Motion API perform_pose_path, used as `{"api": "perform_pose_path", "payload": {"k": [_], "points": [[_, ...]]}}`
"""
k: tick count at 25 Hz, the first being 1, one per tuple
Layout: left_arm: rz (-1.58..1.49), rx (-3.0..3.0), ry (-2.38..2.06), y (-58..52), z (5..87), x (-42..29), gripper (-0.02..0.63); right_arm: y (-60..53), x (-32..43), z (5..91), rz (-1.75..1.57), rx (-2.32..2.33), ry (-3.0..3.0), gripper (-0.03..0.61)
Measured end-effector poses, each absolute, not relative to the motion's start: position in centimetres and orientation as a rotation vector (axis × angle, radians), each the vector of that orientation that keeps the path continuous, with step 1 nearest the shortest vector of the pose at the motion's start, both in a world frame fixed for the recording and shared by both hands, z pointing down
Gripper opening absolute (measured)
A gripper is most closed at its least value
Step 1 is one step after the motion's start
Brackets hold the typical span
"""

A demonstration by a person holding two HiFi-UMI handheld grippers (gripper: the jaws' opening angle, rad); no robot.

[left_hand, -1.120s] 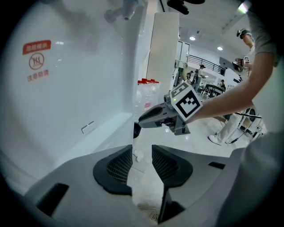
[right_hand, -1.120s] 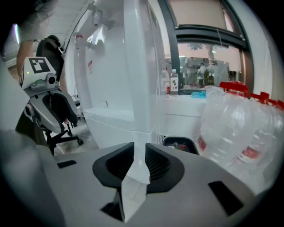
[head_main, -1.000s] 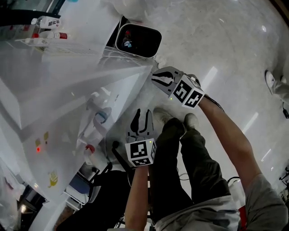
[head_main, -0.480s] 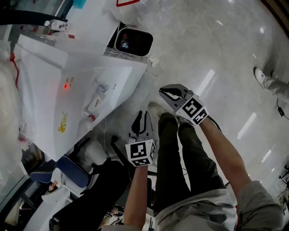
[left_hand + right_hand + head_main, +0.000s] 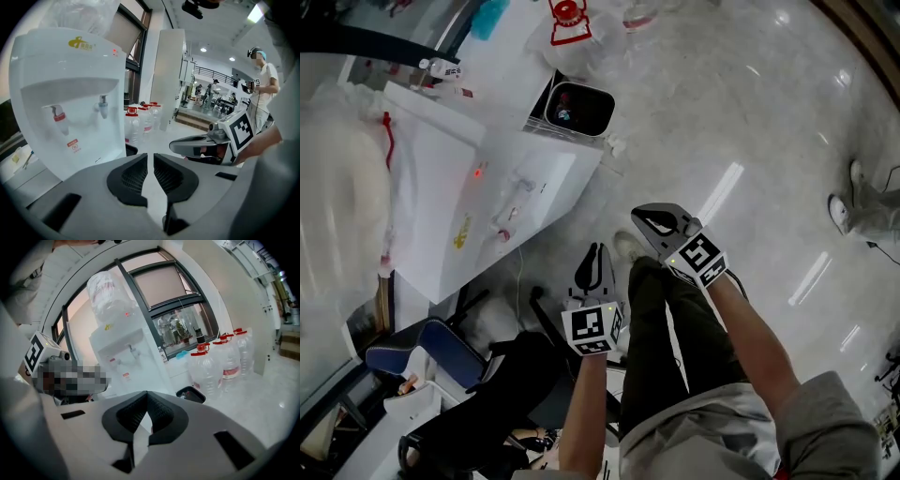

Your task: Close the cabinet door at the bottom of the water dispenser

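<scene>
The water dispenser [image 5: 525,178] stood on the floor [image 5: 750,112] left of both grippers, its bottom cabinet door [image 5: 567,169] seemingly flush. The left gripper [image 5: 593,251] had just been closing to a narrow slit, nothing between its jaws. The right gripper [image 5: 654,217] was clenched, also empty.

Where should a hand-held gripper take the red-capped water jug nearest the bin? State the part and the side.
Probably the red cap and neck of the water jug, from above: it stands upright, its body looks too broad for the jaws, and other jugs crowd one side.
</scene>
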State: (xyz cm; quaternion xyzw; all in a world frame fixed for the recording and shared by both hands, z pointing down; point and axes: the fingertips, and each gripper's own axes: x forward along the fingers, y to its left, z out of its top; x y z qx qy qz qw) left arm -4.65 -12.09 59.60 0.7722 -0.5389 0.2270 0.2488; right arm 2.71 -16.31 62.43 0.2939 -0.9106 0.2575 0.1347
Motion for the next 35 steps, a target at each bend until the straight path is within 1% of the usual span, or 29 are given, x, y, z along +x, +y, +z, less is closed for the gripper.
{"api": "perform_pose_path", "payload": {"k": [5,14,22,26,35], "points": [[0.595,2.102,-1.472,-11.8,58.4,-4.4,0.038,-15.4,2.8,60.6,0.759,0.859,-2.644,0.009],[0.536,2.12,-1.45,-10.3,59.3,-3.9,0.011,-12.9,1.6,59.6,0.791,0.927,-2.67,0.009],[0.492,2.128,-1.463,-7.0,58.1,-5.1,0.009,-9.1,0.7,58.6,0.819,0.982,-2.665,0.009],[0.466,2.153,-1.465,-5.1,55.6,-5.6,0.008,-6.7,0.1,55.9,0.812,0.989,-2.677,0.009],[0.372,2.279,-1.496,-1.3,46.0,-5.0,0.008,-2.6,0.1,45.3,0.721,1.049,-2.753,0.009]]}}
